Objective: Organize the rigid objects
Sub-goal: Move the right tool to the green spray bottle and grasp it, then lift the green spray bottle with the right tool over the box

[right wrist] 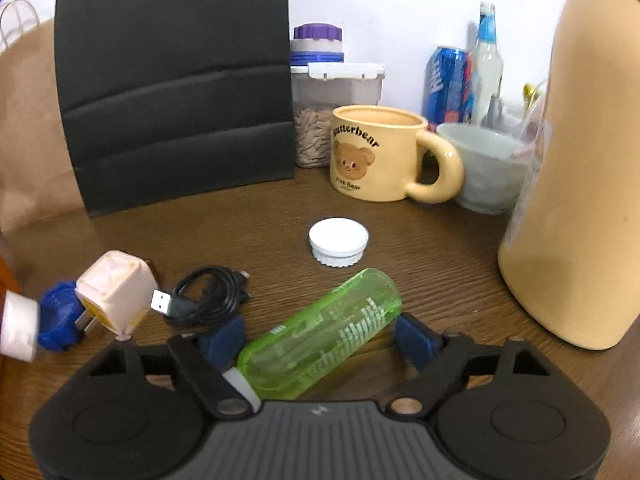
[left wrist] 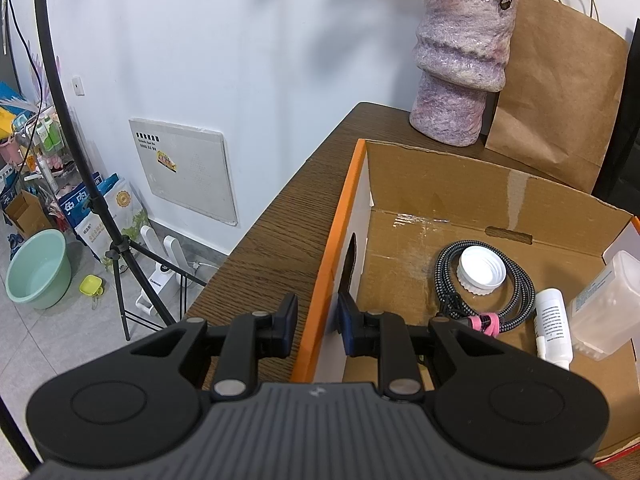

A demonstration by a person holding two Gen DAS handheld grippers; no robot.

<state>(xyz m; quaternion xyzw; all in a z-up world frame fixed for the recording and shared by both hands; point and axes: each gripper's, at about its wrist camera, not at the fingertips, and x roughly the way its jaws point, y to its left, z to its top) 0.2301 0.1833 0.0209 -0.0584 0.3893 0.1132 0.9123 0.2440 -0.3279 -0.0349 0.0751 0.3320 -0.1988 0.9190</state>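
- Between the jaws of the right gripper (right wrist: 320,340), a green translucent case (right wrist: 320,336) lies slantwise on the bench (right wrist: 440,264); the jaws stand apart on either side, not yet closed on it.
- Best grip, as a judgement: close across the narrow width near mid-length, so the case does not swivel.
- Just left lie a coiled black USB cable (right wrist: 208,296) and a cream plug adapter (right wrist: 116,292); they should stay outside the closing jaws.
- Farther off, a white cap (right wrist: 338,240) and a bear mug (right wrist: 376,152) stand well apart from the case.
- At the left gripper (left wrist: 318,328), the jaws straddle the orange wall of the cardboard box (left wrist: 344,216), slightly apart; whether they pinch it cannot be told.
- Inside the box lie a braided cable (left wrist: 520,300) and a small white bottle (left wrist: 554,326); bare floor near the wall suits the case.
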